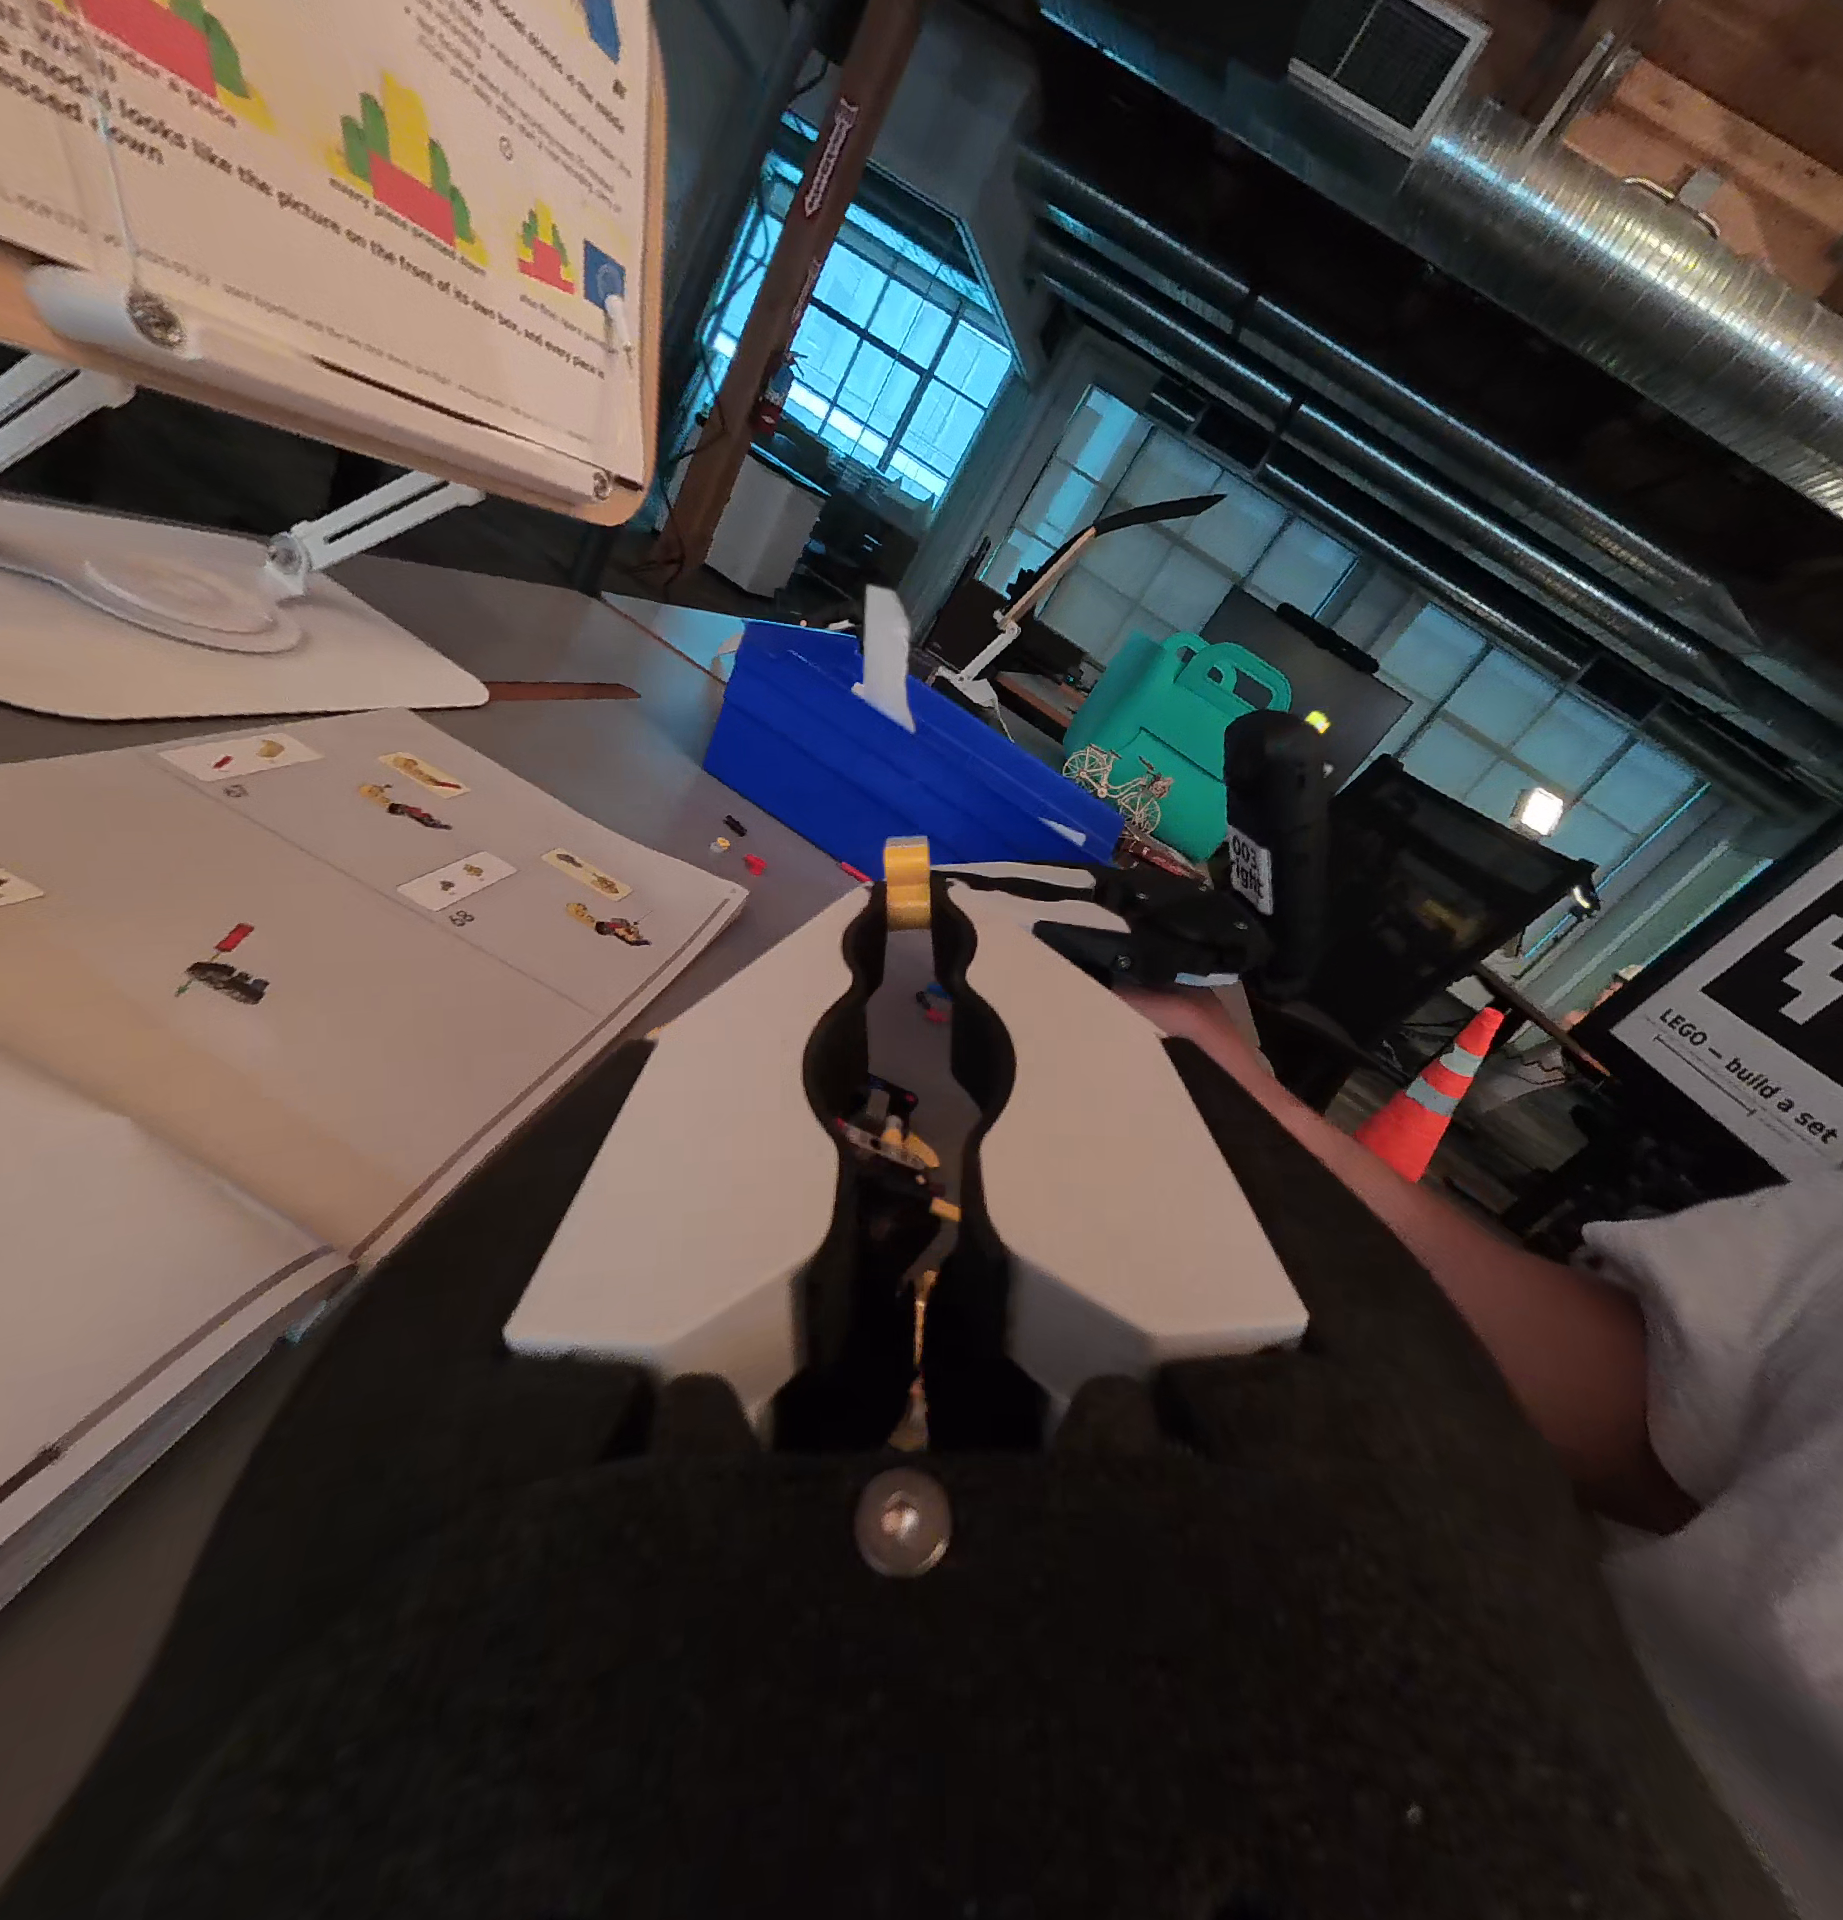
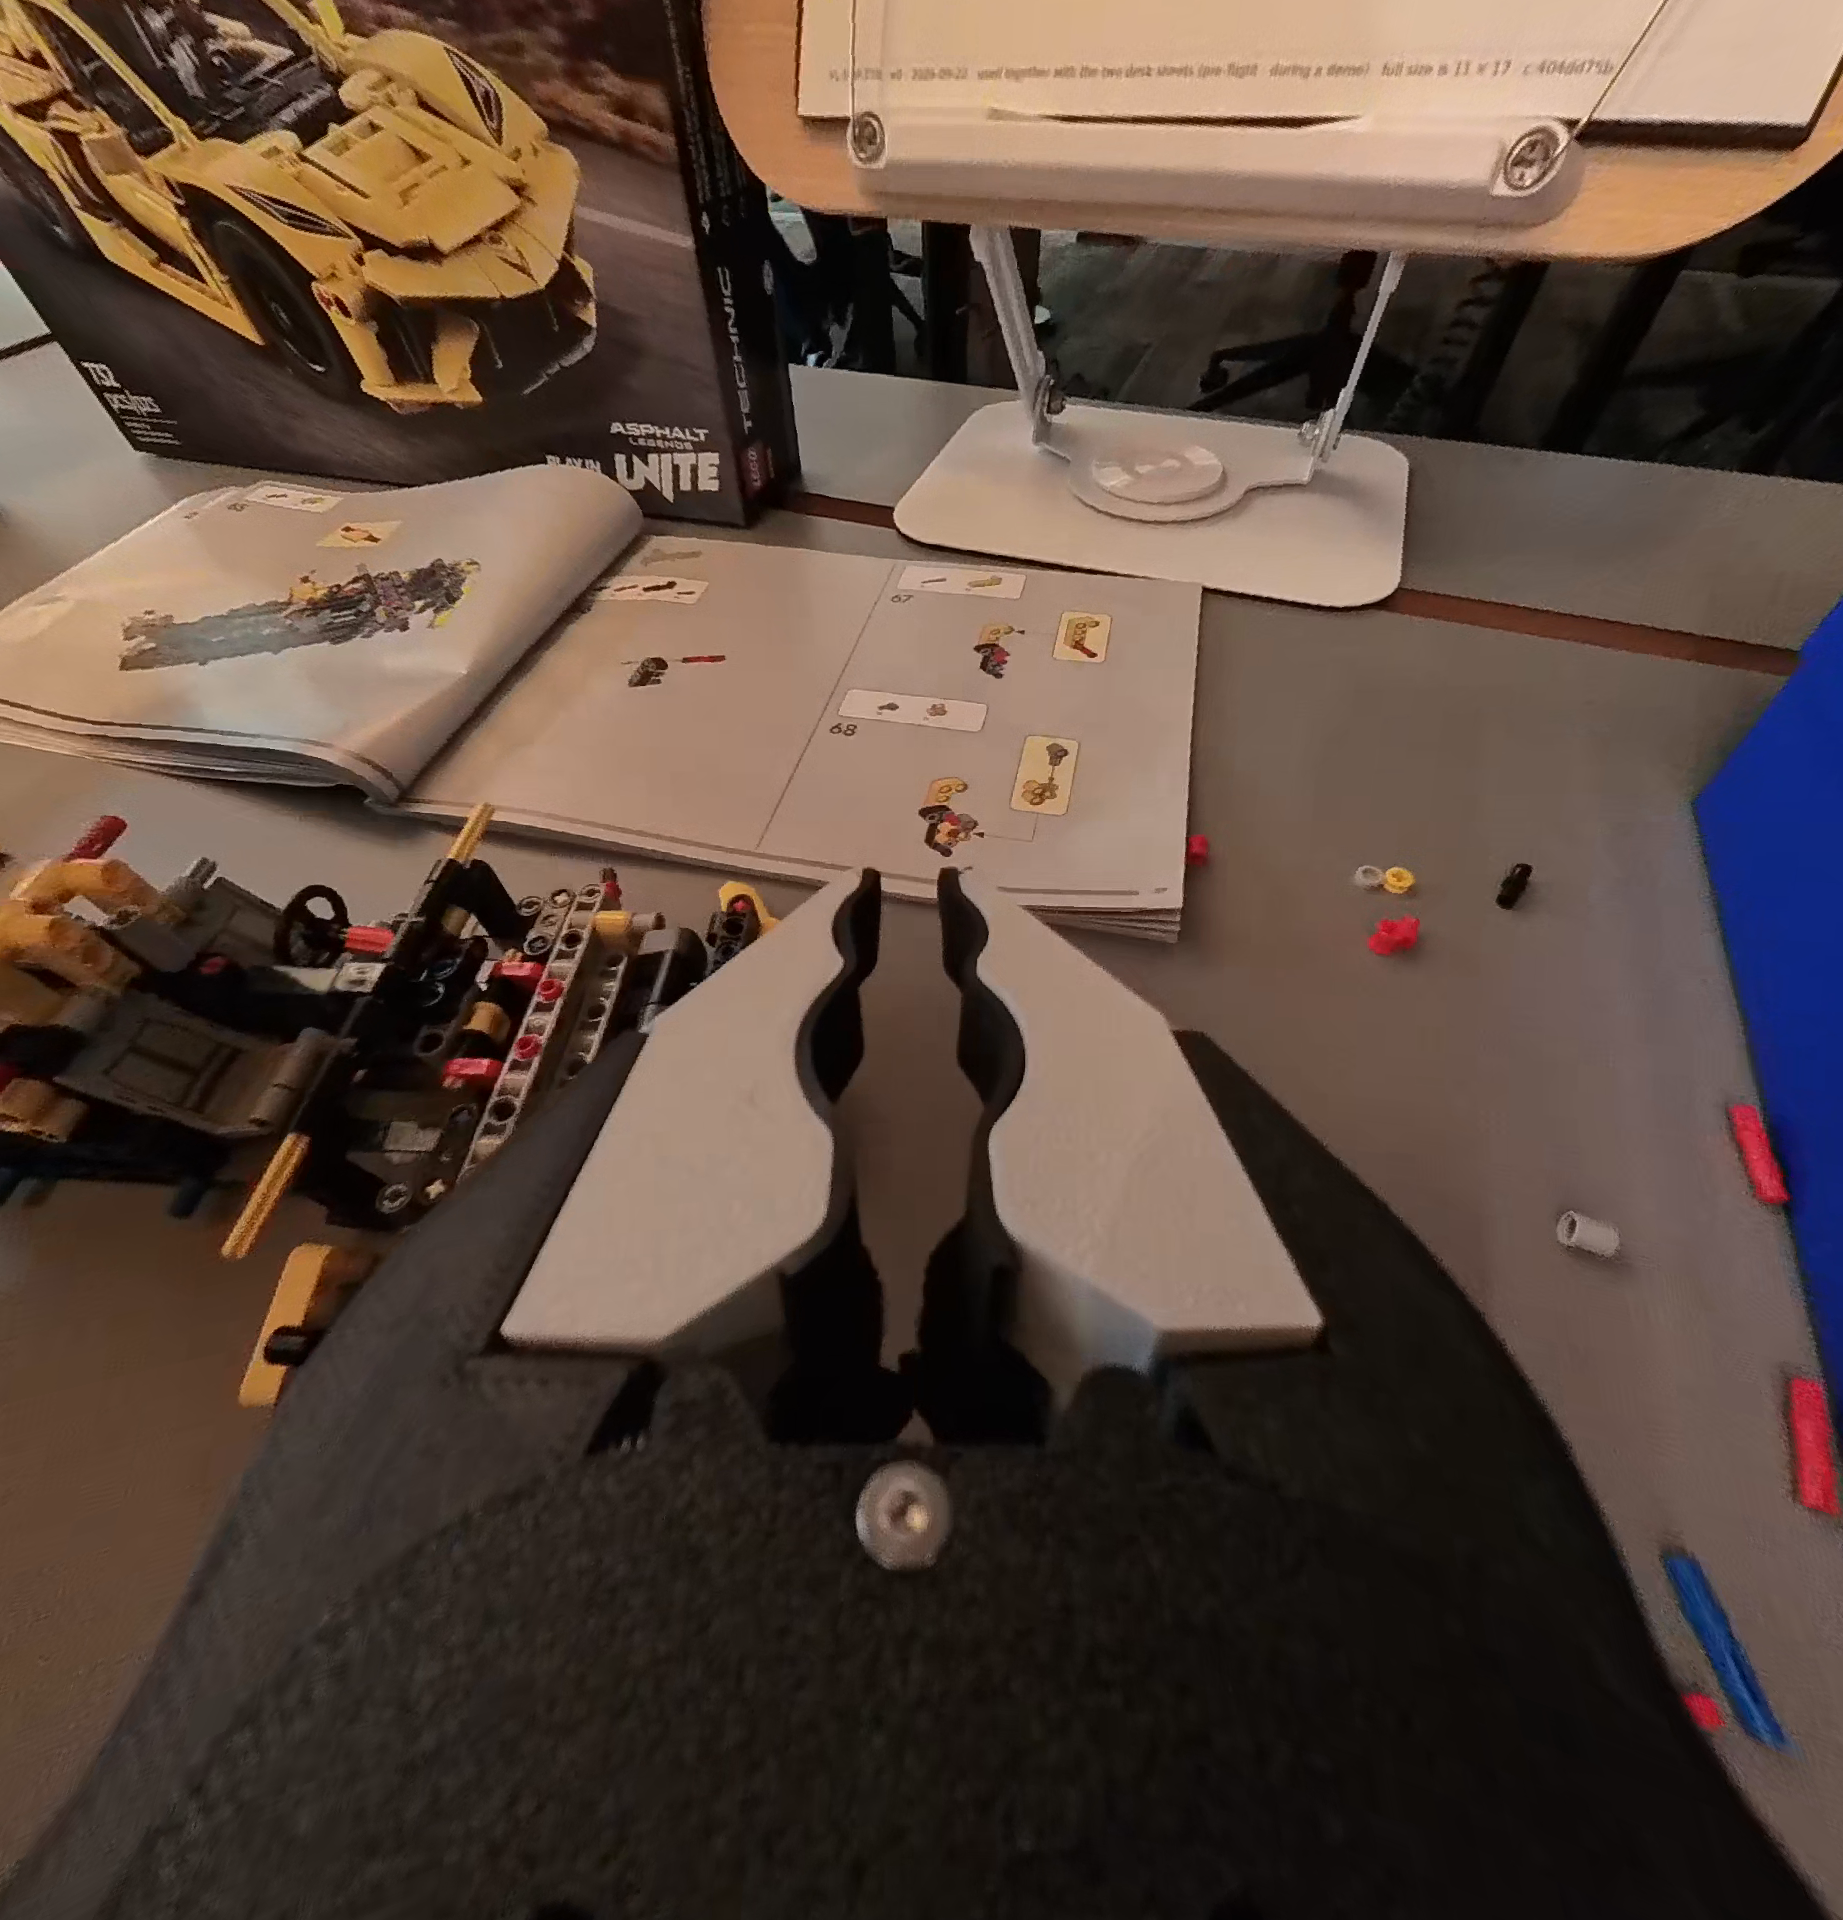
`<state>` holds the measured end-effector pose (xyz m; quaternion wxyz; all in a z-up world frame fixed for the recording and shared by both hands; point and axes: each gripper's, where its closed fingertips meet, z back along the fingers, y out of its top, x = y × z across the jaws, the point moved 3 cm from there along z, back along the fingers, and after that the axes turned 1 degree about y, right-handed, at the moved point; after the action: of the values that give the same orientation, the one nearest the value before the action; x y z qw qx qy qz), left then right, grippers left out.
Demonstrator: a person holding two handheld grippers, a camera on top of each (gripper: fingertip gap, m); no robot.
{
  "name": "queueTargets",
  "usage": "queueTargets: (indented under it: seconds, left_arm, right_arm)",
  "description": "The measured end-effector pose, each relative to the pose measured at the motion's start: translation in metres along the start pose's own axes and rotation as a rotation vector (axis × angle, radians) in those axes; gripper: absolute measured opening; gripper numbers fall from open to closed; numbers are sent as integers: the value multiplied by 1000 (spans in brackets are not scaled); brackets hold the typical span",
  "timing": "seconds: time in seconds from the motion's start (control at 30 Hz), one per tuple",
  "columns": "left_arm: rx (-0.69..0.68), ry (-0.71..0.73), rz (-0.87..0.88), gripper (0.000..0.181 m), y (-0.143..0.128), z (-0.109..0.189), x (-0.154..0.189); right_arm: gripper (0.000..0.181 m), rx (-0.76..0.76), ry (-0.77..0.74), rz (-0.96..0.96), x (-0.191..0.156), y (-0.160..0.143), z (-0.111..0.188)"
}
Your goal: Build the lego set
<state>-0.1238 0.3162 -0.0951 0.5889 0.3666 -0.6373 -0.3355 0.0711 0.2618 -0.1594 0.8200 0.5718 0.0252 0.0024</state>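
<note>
Half-built yellow and black car model (image 2: 304,1029) lay at nine o'clock on the table (image 2: 1364,1091), open manual (image 2: 792,707) at twelve, right gripper (image 2: 909,883) narrowly parted and empty, loose pieces (image 2: 1395,914) at two, left gripper (image 1: 906,894) pinching a yellow piece (image 1: 906,878), blue bin (image 1: 875,758) beyond.

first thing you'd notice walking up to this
The half-built black and yellow lego car chassis sprawls on the grey table, left of the open right gripper. Behind it stands the set's box with a yellow sports car, the instruction booklet open before it. The left gripper pinches a small yellow piece.
</note>
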Motion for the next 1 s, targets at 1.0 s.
queueTargets:
  seconds: [1.0]
  left_arm:
    - [-209, 273, -676, 8, -78, -39, 74]
  right_arm:
    - [37, 63, 875, -443, -114, 8, 64]
